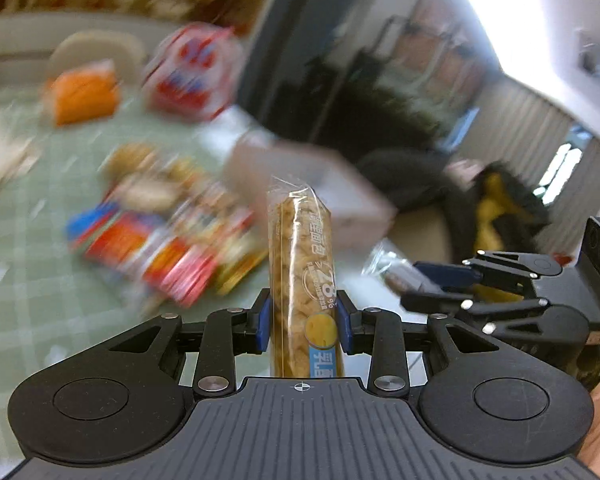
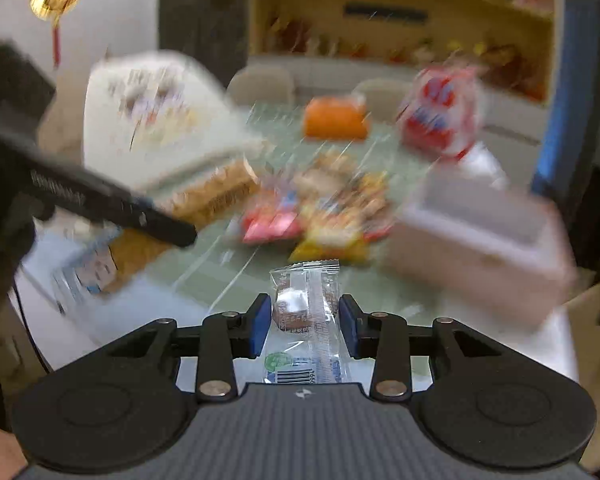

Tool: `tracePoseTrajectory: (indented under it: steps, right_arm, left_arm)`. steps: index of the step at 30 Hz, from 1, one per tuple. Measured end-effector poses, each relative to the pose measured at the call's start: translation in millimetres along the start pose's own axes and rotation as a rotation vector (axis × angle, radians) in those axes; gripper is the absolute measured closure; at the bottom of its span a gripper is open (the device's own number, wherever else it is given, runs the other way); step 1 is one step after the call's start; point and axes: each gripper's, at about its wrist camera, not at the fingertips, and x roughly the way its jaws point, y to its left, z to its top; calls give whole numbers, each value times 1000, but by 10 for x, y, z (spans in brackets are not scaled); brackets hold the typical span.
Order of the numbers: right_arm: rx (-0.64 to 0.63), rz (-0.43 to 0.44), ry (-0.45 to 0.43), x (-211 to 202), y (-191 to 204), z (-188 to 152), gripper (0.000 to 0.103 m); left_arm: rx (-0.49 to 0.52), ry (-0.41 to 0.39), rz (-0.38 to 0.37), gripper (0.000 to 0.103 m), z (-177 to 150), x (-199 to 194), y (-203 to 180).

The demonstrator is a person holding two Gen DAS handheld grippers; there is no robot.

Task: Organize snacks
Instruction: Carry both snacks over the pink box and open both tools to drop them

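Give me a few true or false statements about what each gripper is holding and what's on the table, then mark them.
1. The left gripper holds a tall clear bread packet. True.
2. The right gripper is empty. False: a small clear snack packet sits between its pads.
3. An orange bag lies on the table. True.
4. The table is bare apart from that bag. False: a pile of colourful snack packets lies mid-table.

Snack pile (image 1: 168,236) and white box (image 2: 476,224) motion-blurred.
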Motion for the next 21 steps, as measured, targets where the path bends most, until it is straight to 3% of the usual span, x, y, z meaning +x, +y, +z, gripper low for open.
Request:
tracePoseTrajectory:
  steps: [4, 9, 13, 16, 18, 21]
  right_arm:
    - [82, -90, -172, -591, -391, 437, 66]
    - [128, -238, -279, -654, -858, 915, 66]
    - [184, -315, -272, -357, -1289, 1138, 66]
    - [243, -323, -245, -16, -1659, 1203, 66]
    - [295, -316, -214, 237, -1891, 1232, 66]
    - [352, -279, -147, 616, -2164, 1188, 60]
  left_arm:
    - [27, -118, -63, 66, 547, 197, -284]
    - [-52, -128, -97, 66, 1222, 1037, -327]
    - [-199, -100, -142, 66, 1507, 1787, -65]
    - [-233, 21, -44, 65, 1544, 2370, 159]
    - [-230, 45, -36, 65, 1546, 2491, 254]
    - [-214, 7, -34, 65, 1532, 2304, 372]
